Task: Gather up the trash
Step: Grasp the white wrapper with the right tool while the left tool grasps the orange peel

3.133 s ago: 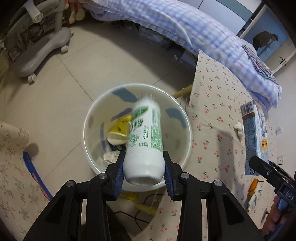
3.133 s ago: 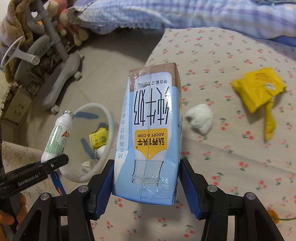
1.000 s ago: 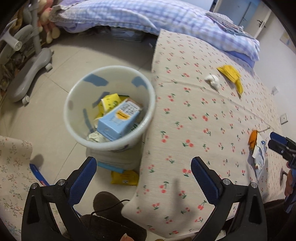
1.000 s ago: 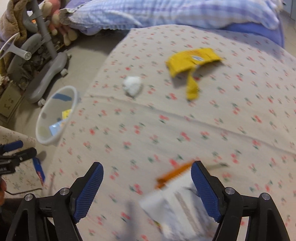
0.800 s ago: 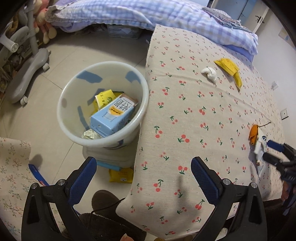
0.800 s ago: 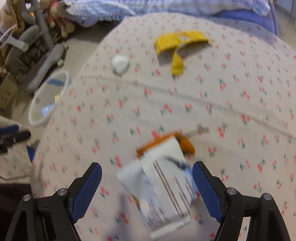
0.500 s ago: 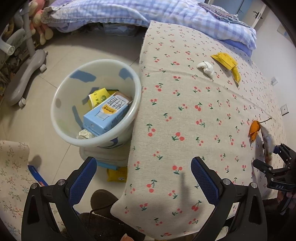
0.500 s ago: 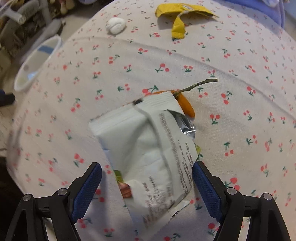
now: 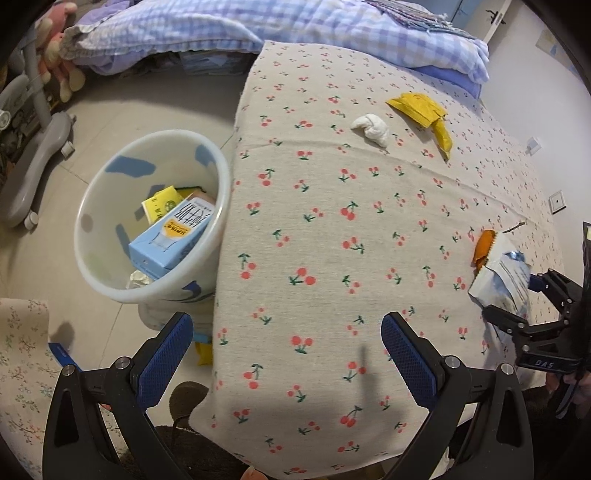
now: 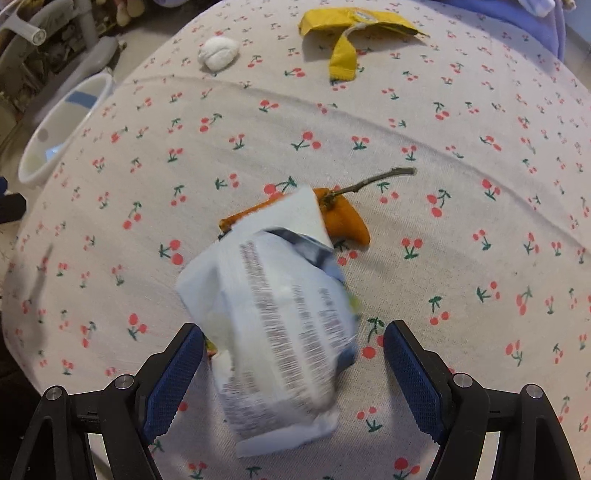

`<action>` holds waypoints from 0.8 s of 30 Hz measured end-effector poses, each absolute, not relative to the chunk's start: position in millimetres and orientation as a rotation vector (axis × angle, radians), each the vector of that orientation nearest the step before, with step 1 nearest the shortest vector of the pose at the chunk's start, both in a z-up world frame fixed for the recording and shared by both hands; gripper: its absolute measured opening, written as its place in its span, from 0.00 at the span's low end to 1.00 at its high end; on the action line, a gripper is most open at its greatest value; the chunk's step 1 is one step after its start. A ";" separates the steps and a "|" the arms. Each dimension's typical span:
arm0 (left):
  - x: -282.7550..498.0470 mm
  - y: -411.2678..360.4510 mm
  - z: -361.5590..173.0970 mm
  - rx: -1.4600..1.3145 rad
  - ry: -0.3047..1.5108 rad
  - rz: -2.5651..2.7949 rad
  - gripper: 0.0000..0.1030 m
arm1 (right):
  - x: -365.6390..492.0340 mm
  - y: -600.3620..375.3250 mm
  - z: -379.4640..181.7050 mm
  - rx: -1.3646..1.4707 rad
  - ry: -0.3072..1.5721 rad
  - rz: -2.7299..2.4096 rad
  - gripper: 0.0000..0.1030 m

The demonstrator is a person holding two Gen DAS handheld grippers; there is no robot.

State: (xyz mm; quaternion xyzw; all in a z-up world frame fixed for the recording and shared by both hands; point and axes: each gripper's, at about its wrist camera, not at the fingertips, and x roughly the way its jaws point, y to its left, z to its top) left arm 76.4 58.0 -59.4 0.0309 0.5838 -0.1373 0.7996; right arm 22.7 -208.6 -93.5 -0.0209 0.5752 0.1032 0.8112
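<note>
A: How far along is the trash collecting?

B: Partway, I'd judge. The table [image 9: 314,229] with the cherry-print cloth has several pieces lying on it. The white bin [image 9: 110,192] stands on the floor just beside the table's left edge, and it already holds a blue milk carton [image 9: 173,236], a yellow packet [image 9: 162,201] and some crumpled bits at the bottom.

A: What's left on the cloth?

B: Biggest is the white snack wrapper [image 10: 273,317], crumpled, near the right side of the table. It partly covers an orange peel [image 10: 340,221] with a thin twig [image 10: 373,181] sticking out of it. Further back, well apart from those, lies a torn yellow wrapper [image 10: 351,29], and just beside it a white tissue wad [image 10: 218,53].

A: And the grippers?

B: The right gripper [image 10: 293,373] has its jaws spread wide, one on each side of the snack wrapper. The left pad looks about touching the wrapper's edge, the right pad is clear of it, so nothing is gripped yet. The wrapper is a little blurred, so I can't say whether it lies flat. The left gripper [image 9: 284,354] is also spread apart and holds nothing, hanging over the near edge of the table between the bin and the wrapper.

A: So what remains?

B: By my count four or five pieces: snack wrapper, peel with twig, yellow wrapper, tissue wad. The snack wrapper looks to be next, needing the right jaws to close on it and then a carry across to the bin
</note>
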 end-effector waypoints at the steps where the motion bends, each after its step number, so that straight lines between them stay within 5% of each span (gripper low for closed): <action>1: 76.4 55.6 -58.5 0.067 1.252 -0.299 1.00 | 23.0 -206.5 -93.1 -0.060 1.224 0.222 0.80; 14: 72.1 -10.8 -51.6 0.161 1.247 -0.393 1.00 | 13.3 -236.7 -69.1 -0.002 1.170 0.210 0.24; 24: 64.1 -91.9 -50.4 0.231 1.233 -0.515 0.99 | 8.7 -301.9 -65.9 0.162 1.161 0.116 0.14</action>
